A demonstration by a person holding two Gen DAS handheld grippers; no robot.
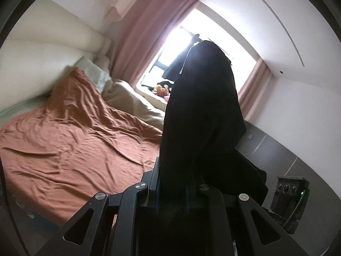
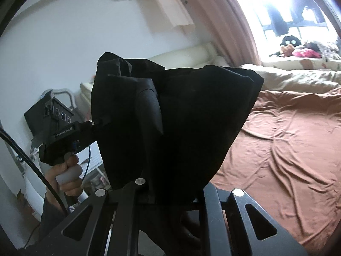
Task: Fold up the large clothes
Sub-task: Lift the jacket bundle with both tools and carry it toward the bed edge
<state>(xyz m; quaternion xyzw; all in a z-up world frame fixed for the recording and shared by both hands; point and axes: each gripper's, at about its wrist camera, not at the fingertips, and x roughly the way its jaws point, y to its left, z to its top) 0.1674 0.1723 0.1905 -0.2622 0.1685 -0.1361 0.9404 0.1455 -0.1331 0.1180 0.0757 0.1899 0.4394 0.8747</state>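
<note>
A large black garment (image 1: 202,111) hangs in the air between both grippers, beside the bed. In the left wrist view it drapes over my left gripper (image 1: 179,170) and hides the fingertips; the jaws are nearly together with cloth pinched between them. In the right wrist view the same black garment (image 2: 191,111) bunches over my right gripper (image 2: 170,145), which is shut on a fold of it. To the left there, a hand (image 2: 68,175) holds my left gripper (image 2: 96,122), whose tip disappears into the cloth's edge. The right gripper's body (image 1: 289,192) shows at the lower right.
A bed with a wrinkled rust-orange sheet (image 1: 74,140) lies below and beside the garment, with a beige duvet (image 2: 294,76) and cream headboard (image 1: 42,49). Pink curtains (image 1: 145,32) frame a bright window; clutter sits on the sill (image 2: 302,51). A dark wall panel (image 1: 277,155) is on the right.
</note>
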